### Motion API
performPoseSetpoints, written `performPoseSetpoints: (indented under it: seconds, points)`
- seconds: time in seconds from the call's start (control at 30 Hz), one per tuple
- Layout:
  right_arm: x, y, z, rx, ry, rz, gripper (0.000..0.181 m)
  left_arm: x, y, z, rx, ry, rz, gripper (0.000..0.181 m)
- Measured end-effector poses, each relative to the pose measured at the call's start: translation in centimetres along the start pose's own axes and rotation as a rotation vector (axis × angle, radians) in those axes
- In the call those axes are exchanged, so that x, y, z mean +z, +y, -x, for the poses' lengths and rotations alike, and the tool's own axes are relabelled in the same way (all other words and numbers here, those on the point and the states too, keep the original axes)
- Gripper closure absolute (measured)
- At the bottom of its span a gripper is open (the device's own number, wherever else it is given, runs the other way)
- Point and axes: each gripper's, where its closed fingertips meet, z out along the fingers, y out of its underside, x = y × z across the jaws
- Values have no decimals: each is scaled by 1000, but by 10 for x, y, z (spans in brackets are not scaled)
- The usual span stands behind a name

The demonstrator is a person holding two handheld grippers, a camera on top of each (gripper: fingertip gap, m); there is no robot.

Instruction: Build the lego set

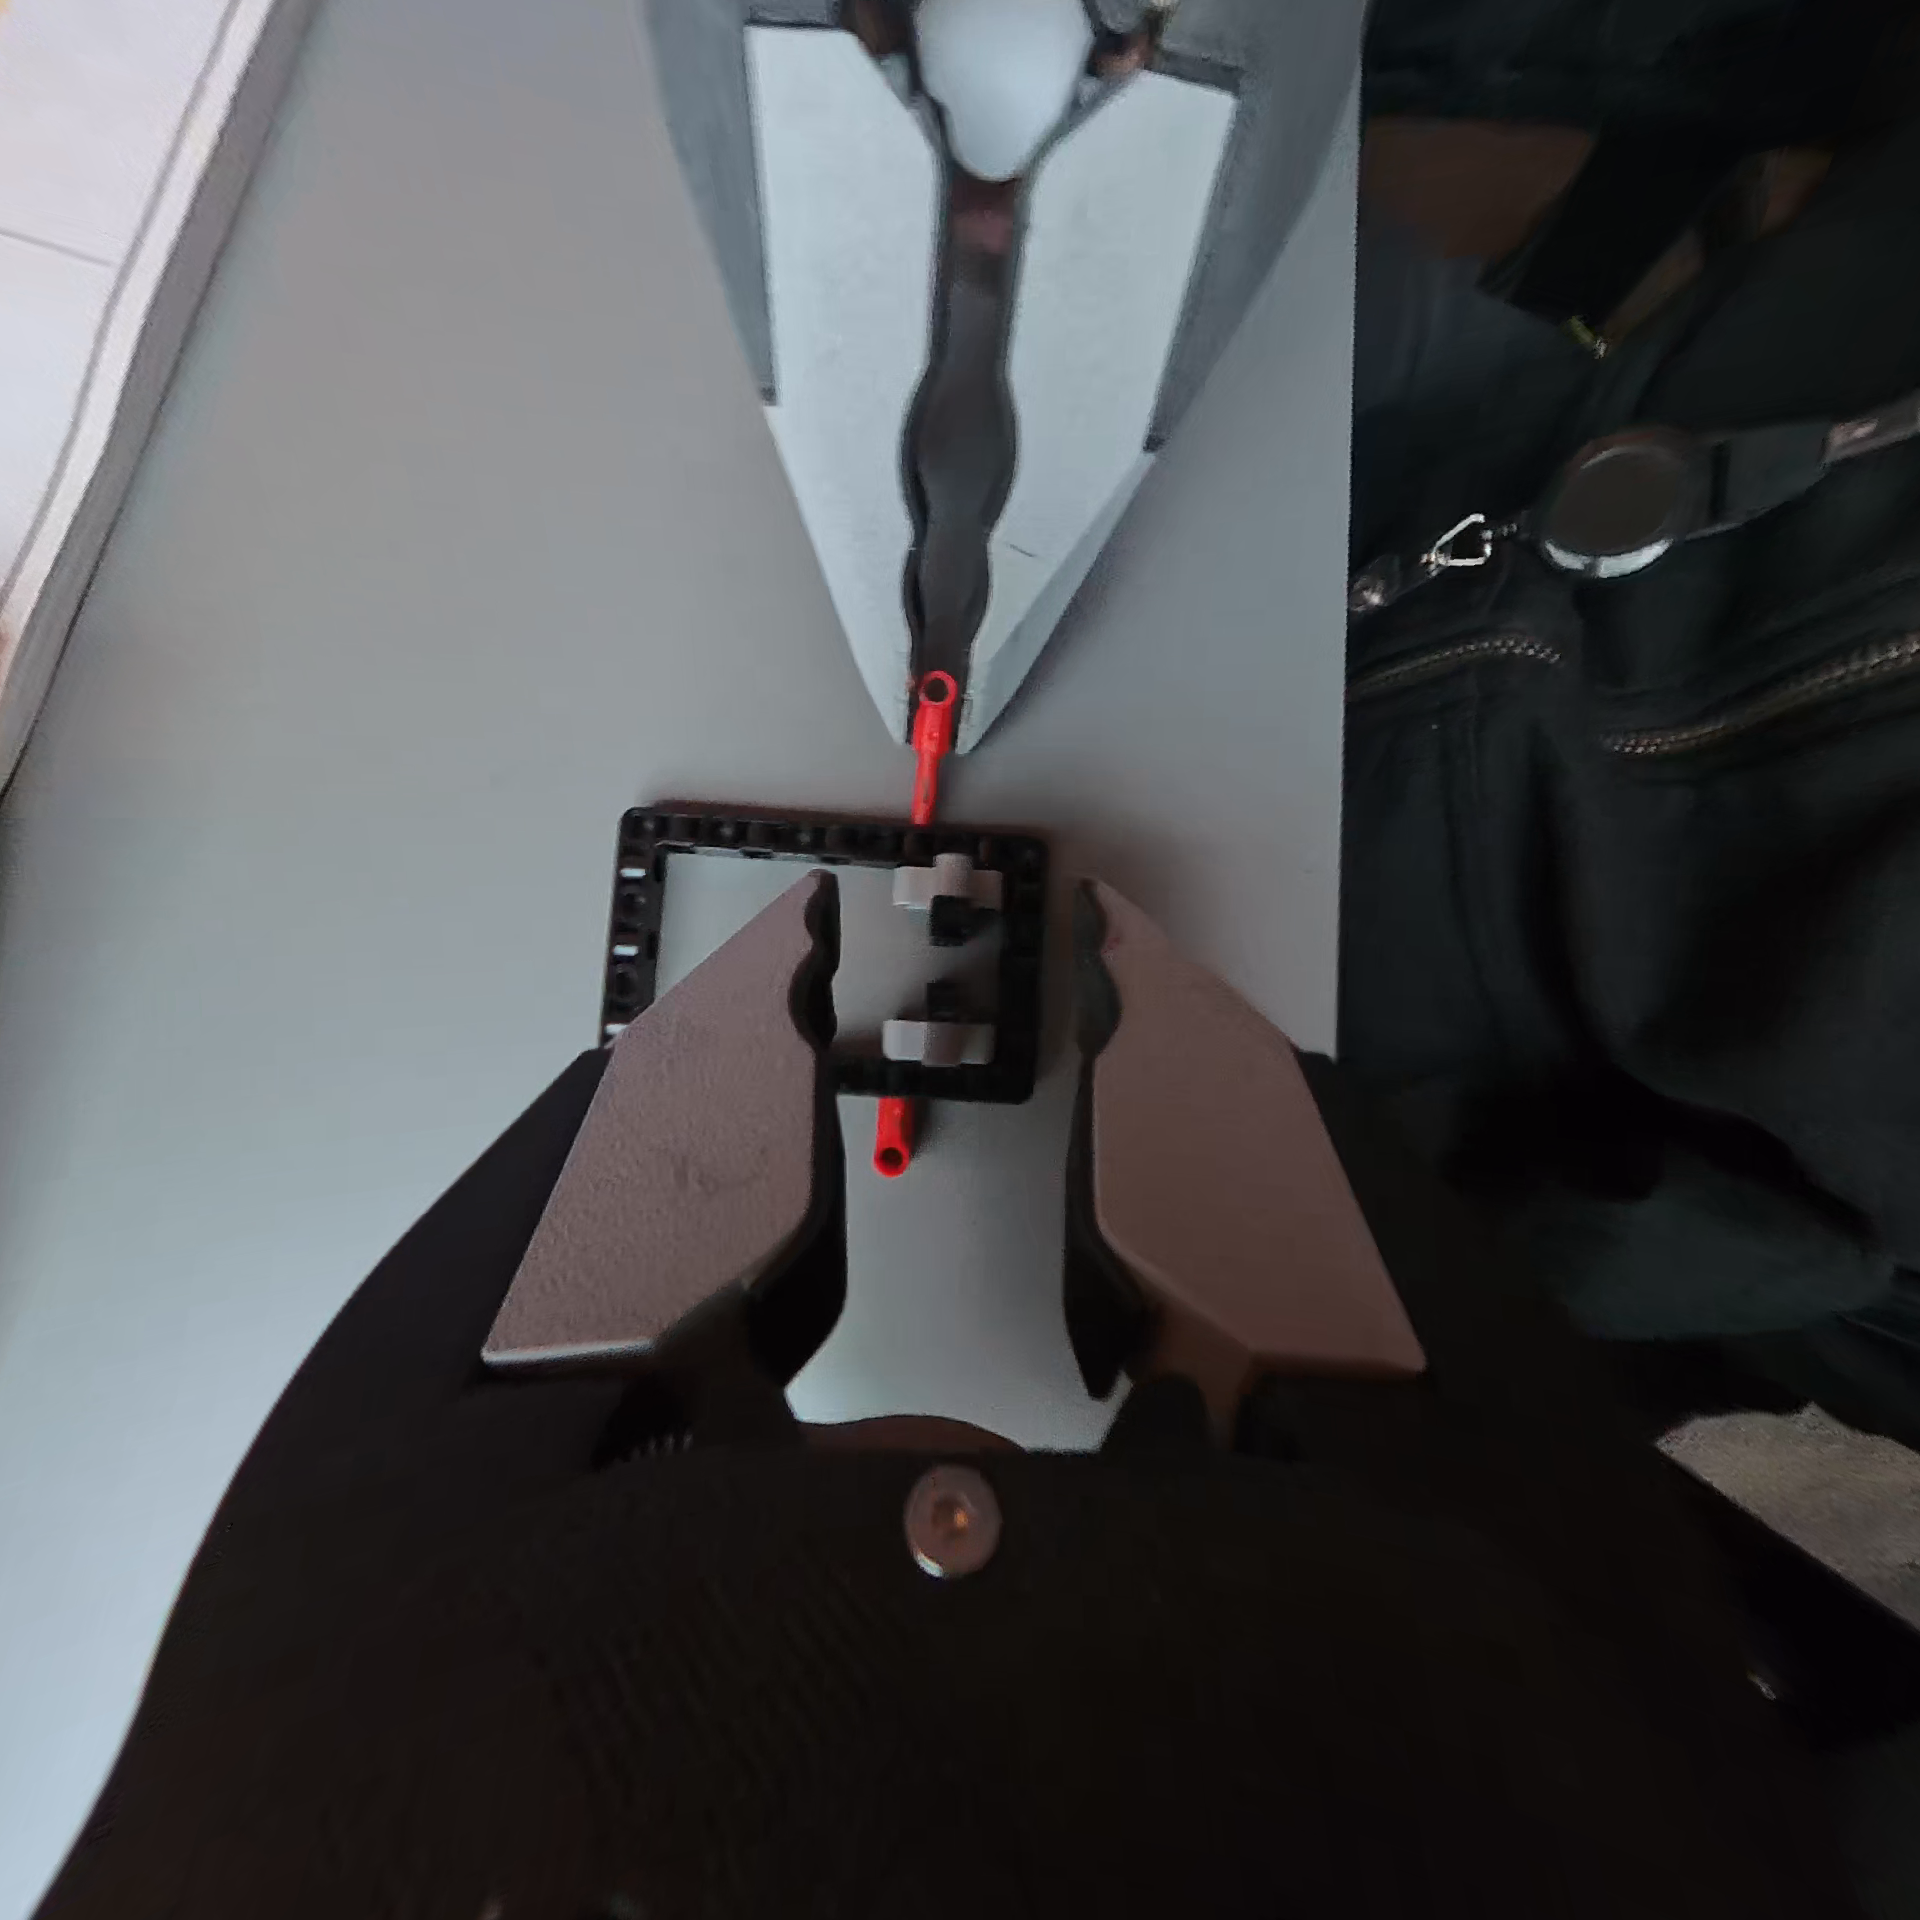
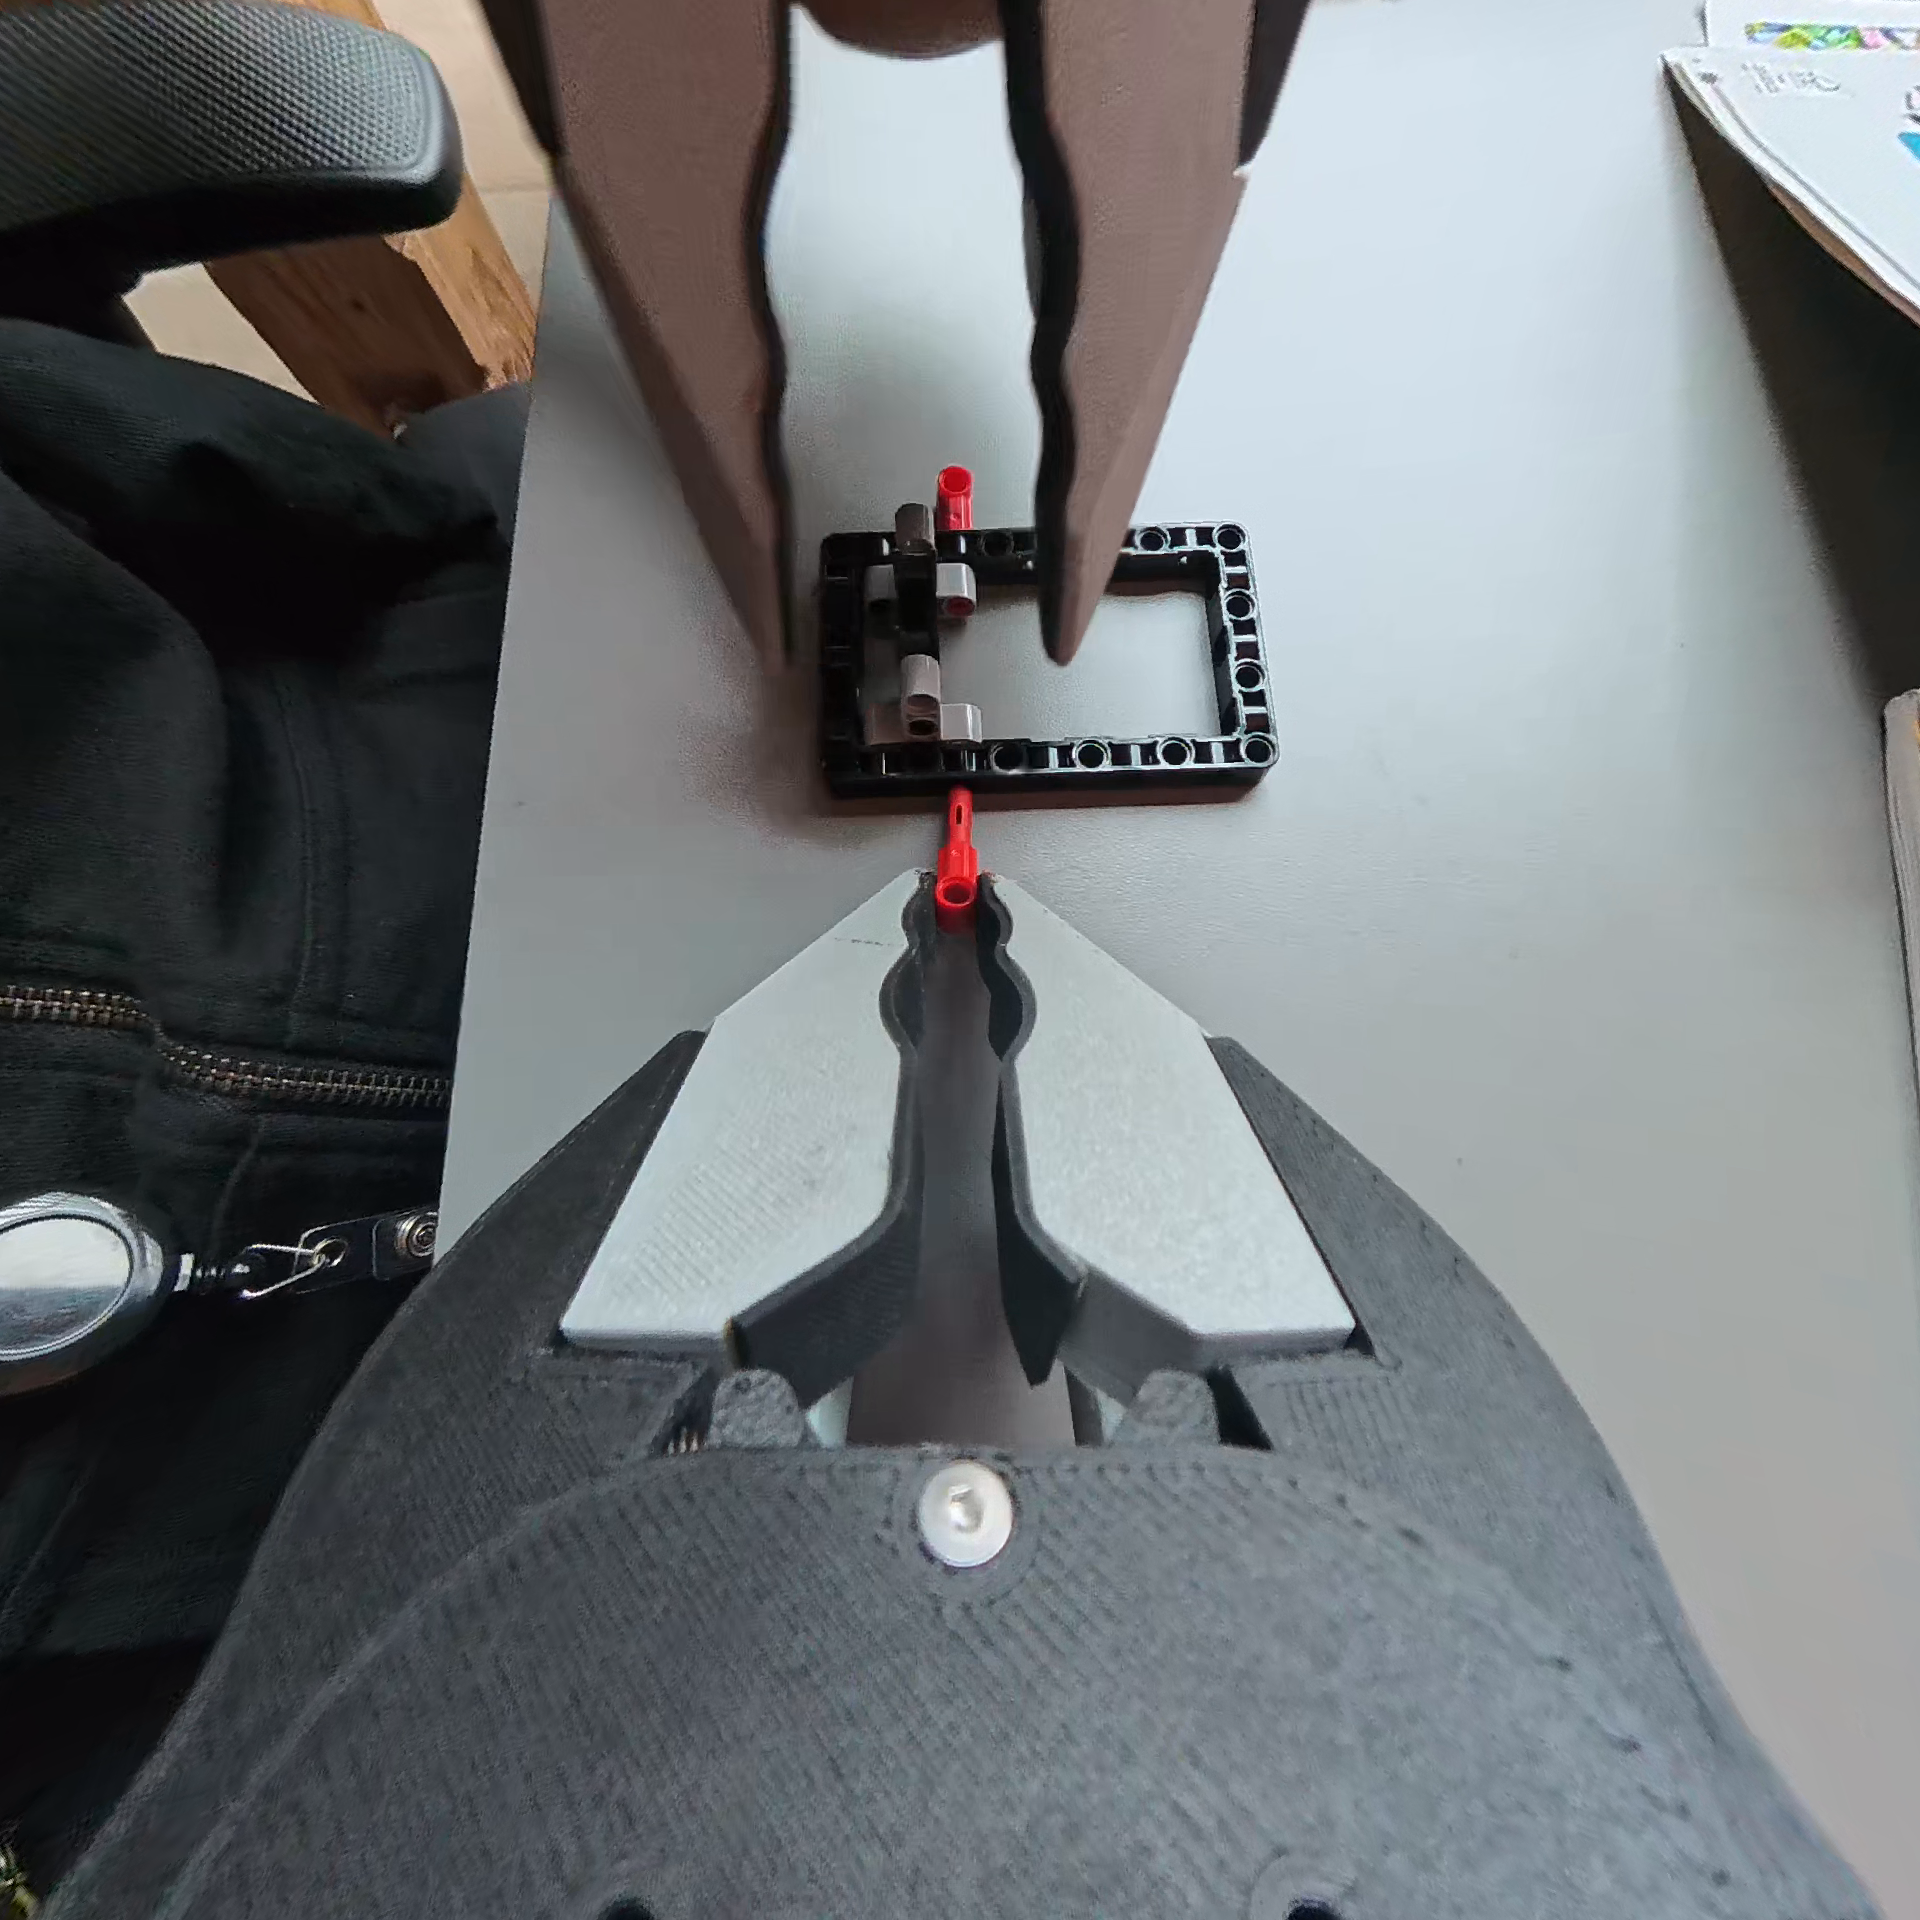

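A black rectangular lego frame (image 1: 639, 935) (image 2: 1242, 665) lies flat on the grey table (image 2: 1455, 987). Two grey connectors (image 1: 920, 885) (image 2: 951, 592) sit inside one end of it. A red pin (image 1: 891, 1138) (image 2: 954, 488) sticks out of one long side. My right gripper (image 2: 956, 885) (image 1: 938, 717) is shut on a second red pin (image 2: 956, 868) (image 1: 928, 743), whose tip points at the opposite long side, just at its edge. My left gripper (image 1: 956, 894) (image 2: 914, 652) is open over the connector end, one finger outside the frame, one over its opening.
A person in black zipped clothing (image 2: 208, 831) with a badge reel (image 2: 62, 1283) (image 1: 1621, 499) is at the table's edge beside the frame. A paper booklet (image 2: 1818, 156) lies at the far right. A chair armrest (image 2: 208, 125) and a wooden post (image 2: 416, 301) stand beyond the table. The grippers are tip to tip, or close to it.
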Motion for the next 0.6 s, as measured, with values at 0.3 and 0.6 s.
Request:
performPoseSetpoints:
  seconds: [0.3,0.6]
  points:
    - [-7,0,0,15,-15,-30,177,17,11,-8,59,-82,114,137]
    - [-7,-1,0,10,-8,-34,177,19,9,-2,38,-59,82,150]
